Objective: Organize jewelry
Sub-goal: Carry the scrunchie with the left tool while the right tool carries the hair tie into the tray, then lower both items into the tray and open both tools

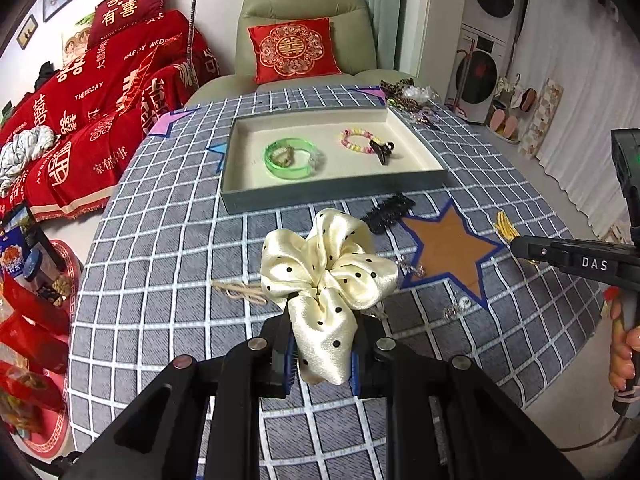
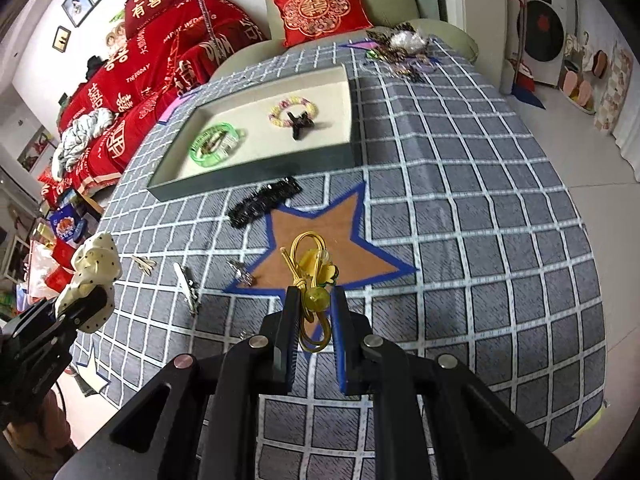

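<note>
**Both grippers loaded above the checked tabletop**

The left gripper [image 1: 323, 356] has its jaws clenched on a cream satin scrunchie [image 1: 328, 276] with black dots; the fabric bunches out in front of the jaws and hangs above the near part of the tabletop [image 1: 160, 240]. The right gripper [image 2: 314, 332] has its jaws closed on a yellow hair tie [image 2: 314, 276] with a round yellow bead, its cord looping forward over the brown star [image 2: 320, 240] marked on the cloth.

The tray [image 1: 332, 196] lies towards the far edge of the tabletop, its long side facing the grippers. Inside it, on the left, sits a green bangle [image 1: 294, 158] with a smaller piece lying within its ring. On the right lies a pastel bead bracelet [image 1: 358, 140], and a black claw clip [image 1: 382, 150] rests touching it.

Just outside the tray's near wall, between the tray and the brown star, lies a black comb clip [image 2: 264, 200]. A silver clip [image 2: 187, 280] and a small silver piece [image 2: 240, 272] lie on the cloth to the left of the star, and a thin beige pin [image 2: 144, 262] lies further left. A heap of mixed jewelry [image 2: 400, 50] sits at the far right corner of the tabletop, beyond the tray.
</note>
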The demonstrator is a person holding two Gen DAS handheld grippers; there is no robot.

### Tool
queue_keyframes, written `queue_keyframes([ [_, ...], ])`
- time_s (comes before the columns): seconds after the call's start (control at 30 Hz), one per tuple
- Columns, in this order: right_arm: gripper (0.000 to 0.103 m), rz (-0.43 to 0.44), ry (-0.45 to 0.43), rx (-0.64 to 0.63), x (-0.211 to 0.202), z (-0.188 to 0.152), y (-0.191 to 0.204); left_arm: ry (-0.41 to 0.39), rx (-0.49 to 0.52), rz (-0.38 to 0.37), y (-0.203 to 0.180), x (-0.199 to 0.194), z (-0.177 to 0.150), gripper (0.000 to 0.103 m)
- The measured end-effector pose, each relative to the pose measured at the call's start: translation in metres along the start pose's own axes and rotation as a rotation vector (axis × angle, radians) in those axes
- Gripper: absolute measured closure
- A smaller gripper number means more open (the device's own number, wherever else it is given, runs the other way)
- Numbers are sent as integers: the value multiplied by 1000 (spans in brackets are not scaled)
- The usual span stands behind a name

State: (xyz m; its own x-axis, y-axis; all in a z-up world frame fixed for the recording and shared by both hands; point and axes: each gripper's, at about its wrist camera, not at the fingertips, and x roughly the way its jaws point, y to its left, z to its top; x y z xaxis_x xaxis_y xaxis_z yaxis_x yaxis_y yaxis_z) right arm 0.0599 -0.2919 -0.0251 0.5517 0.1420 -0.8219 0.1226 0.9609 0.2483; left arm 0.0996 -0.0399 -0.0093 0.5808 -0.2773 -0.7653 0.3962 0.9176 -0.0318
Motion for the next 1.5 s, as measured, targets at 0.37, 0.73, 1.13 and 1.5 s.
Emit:
queue_keyframes([
  [0.37,87,30,-22,-28,1,30,18,-38,13,11,10,5,35,76],
  [0.73,87,27,-46,-66,13,80,32,-69,32,30,22,26,91,76],
  [1.13,87,12,-48,-61,56,150,32,-32,2,48,31,101,158,76],
  [1.5,87,-7,3,-29,131,199,24,50,-22,94,41,190,193,75],
])
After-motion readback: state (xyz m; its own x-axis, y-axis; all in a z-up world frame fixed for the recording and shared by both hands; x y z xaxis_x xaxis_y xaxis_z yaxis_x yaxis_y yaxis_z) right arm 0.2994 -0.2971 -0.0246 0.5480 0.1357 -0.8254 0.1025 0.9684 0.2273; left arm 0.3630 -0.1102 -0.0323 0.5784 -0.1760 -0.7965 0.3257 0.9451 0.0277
